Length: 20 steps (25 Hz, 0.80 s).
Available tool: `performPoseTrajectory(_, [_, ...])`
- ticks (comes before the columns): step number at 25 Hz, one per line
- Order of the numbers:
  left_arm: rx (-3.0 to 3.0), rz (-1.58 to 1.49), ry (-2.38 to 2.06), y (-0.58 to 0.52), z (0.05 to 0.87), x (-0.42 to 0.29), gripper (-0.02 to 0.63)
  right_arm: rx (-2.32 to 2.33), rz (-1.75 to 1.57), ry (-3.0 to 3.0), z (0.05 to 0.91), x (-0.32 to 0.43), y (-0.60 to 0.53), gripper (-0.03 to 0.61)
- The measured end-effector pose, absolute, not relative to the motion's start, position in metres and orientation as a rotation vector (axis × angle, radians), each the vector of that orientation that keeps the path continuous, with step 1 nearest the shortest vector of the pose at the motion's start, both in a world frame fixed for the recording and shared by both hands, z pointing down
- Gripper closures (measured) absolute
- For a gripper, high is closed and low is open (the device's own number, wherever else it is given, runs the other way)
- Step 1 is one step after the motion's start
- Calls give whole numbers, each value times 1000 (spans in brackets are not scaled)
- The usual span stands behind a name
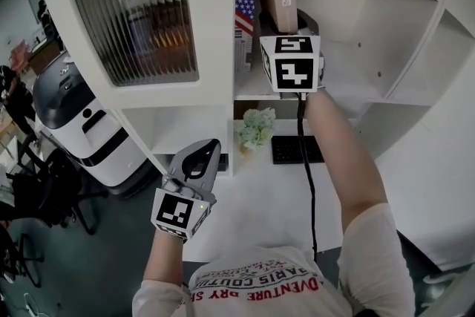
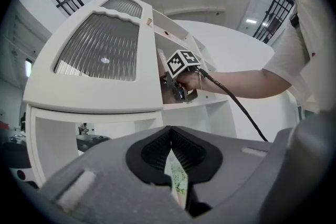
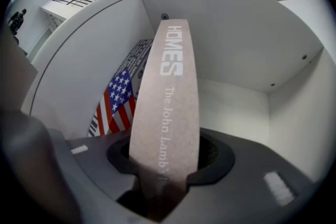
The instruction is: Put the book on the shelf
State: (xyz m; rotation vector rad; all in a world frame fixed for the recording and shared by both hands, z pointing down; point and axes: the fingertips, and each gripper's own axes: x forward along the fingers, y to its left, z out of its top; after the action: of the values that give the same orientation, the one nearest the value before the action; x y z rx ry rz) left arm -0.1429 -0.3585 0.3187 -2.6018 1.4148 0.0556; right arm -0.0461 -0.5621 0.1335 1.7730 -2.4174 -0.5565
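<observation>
I've got the right tool clamped low on the spine of the book, which stands upright just ahead of it: stiff, lightish, I reckon.

Tan book — upright in white shelf compt, spine out.

The head view looks steeply down on the shelf, the left gripper and the right gripper. The left gripper view faces up from farther off, sharing that shelf and right gripper. The right gripper view looks into the compartment, close against the book.
</observation>
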Motion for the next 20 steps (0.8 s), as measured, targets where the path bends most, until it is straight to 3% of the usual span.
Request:
performPoseTrajectory(9, [-2583, 19, 1444, -376, 327, -150, 609, 1771, -515, -2430, 135, -57, -578, 395])
performPoseTrajectory(20, [-2593, 5, 1437, -379, 332, -144, 609, 1681, -471, -2495, 142, -55, -571, 325])
